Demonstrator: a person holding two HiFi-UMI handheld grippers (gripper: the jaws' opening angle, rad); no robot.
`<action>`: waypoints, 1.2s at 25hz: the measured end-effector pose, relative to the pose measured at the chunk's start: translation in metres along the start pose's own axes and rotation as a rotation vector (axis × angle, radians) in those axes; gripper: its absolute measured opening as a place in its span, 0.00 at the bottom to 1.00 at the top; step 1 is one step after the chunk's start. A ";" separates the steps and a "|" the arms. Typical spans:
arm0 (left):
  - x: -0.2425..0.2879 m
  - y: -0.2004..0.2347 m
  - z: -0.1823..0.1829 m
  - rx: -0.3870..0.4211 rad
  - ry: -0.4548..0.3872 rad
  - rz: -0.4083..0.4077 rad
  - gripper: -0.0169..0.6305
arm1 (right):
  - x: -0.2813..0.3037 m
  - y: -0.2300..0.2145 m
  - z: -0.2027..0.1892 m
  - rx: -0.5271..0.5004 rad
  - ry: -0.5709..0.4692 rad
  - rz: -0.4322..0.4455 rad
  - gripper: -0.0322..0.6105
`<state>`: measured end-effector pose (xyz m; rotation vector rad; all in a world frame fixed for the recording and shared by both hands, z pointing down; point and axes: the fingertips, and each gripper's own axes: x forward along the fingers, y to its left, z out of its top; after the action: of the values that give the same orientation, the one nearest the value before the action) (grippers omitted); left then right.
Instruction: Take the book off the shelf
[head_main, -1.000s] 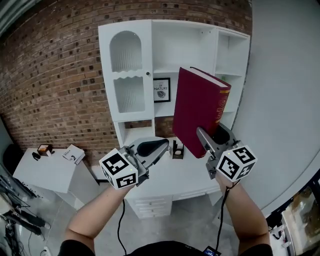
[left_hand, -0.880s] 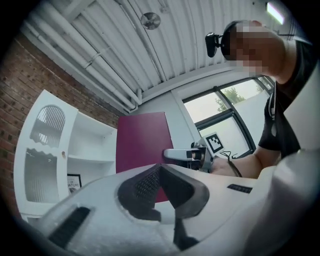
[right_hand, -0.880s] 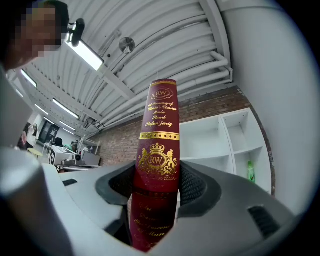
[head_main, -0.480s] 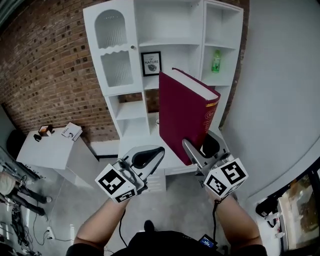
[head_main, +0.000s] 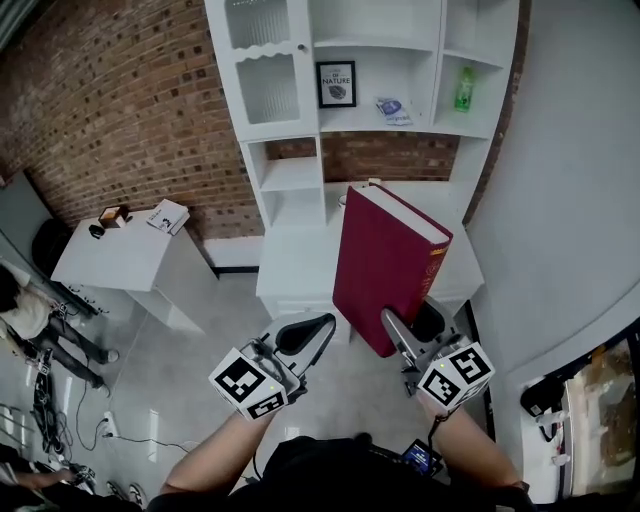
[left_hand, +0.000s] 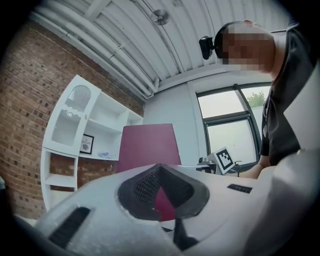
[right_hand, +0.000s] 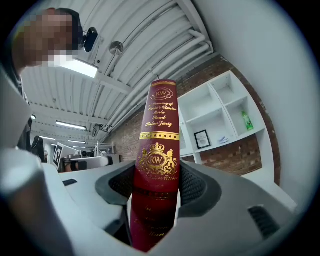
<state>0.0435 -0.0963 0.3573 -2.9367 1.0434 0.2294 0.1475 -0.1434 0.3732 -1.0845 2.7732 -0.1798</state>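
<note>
— Brick wall (head_main: 120, 110) on the left, a small white table (head_main: 110, 255) below it, the white shelf unit (head_main: 290, 180) ahead. What do you read on my left gripper (head_main: 305, 335)?
— Jaws tip to tip, nothing between them.
— And the book (head_main: 385, 265)?
— Off the shelf, standing on end and tilted, in front of the unit. I see my right gripper (head_main: 410, 328) clamped across its lower end, the gold-lettered spine facing that gripper's camera
</note>
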 end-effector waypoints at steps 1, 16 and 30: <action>-0.010 -0.003 -0.005 -0.004 0.008 -0.002 0.04 | -0.003 0.009 -0.006 0.010 0.003 -0.003 0.42; -0.162 -0.030 -0.052 -0.084 0.139 -0.084 0.04 | -0.031 0.156 -0.107 0.169 0.095 -0.029 0.42; -0.238 -0.043 -0.128 -0.164 0.226 -0.099 0.04 | -0.065 0.210 -0.179 0.252 0.189 -0.063 0.42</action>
<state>-0.0943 0.0780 0.5166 -3.2123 0.9385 -0.0208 0.0216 0.0643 0.5204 -1.1414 2.7769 -0.6528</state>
